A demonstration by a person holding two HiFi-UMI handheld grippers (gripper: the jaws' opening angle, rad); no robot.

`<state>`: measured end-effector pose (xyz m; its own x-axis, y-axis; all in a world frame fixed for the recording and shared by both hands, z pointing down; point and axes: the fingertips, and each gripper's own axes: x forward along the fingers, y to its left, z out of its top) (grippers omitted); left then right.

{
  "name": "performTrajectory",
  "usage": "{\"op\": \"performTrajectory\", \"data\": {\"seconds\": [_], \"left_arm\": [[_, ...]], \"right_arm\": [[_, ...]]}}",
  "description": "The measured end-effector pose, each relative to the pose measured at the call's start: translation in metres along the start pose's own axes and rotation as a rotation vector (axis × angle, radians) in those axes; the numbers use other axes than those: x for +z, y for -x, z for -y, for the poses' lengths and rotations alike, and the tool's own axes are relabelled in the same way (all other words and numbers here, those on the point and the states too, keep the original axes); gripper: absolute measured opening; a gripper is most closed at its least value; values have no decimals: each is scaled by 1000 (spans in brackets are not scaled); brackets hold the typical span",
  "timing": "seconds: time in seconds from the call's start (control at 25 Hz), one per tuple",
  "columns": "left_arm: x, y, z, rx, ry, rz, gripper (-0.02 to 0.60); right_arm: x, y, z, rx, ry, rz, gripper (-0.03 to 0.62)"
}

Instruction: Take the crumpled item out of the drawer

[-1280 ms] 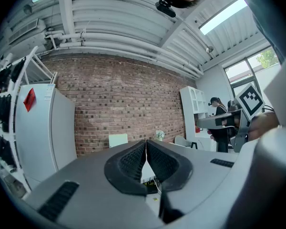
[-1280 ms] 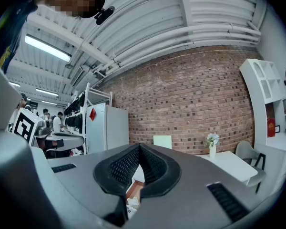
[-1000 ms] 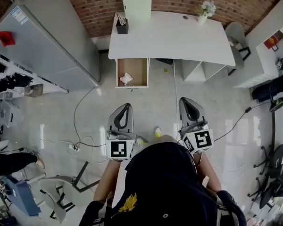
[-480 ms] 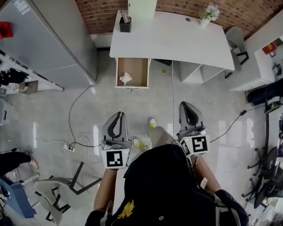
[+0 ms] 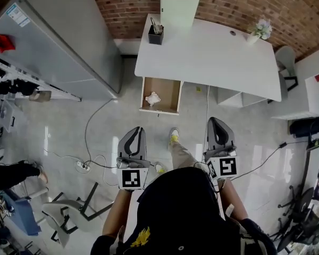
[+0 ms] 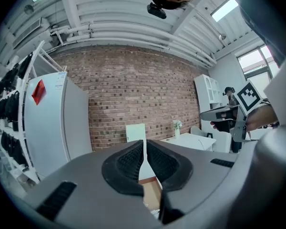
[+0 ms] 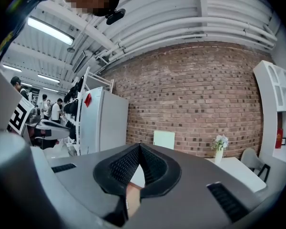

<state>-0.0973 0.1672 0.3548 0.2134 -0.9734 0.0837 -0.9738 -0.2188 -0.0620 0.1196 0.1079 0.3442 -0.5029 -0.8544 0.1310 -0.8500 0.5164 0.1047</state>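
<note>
You're standing well back from the white desk [image 5: 212, 52], so both claws simply ride out in front of you. The left gripper [image 5: 138, 132] has its jaws pressed together on nothing, and the right gripper [image 5: 215, 122] is likewise closed and empty. The crumpled white item [image 5: 153, 98] lies inside the open wooden drawer [image 5: 160, 110] under the desk's left end as you face it, well apart from either claw. With the drawer already pulled out, I judge you need only approach, open one claw and reach in.
</note>
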Motion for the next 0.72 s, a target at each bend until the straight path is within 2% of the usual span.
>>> {"op": "performTrajectory", "data": {"seconds": [0.12,0.32,0.44,0.6,0.72], "left_arm": [[10,-56,-7,5,-5,8,21],[3,-122,-18,14,-32,-88,21],[-4,-152,-24,25,-40,-112,21],[-28,-183,-39,32,-27,-153,21],[-66,-199,-52,-6,-25,-221,21]], "right_arm": [[-3,-50,33,13,-19,-3,25],[-6,-120,69,49,-60,-15,25],[-16,-153,80,84,-69,-34,25],[-37,-190,83,124,-69,-73,25],[-58,-216,78,132,-81,-109,25]]}}
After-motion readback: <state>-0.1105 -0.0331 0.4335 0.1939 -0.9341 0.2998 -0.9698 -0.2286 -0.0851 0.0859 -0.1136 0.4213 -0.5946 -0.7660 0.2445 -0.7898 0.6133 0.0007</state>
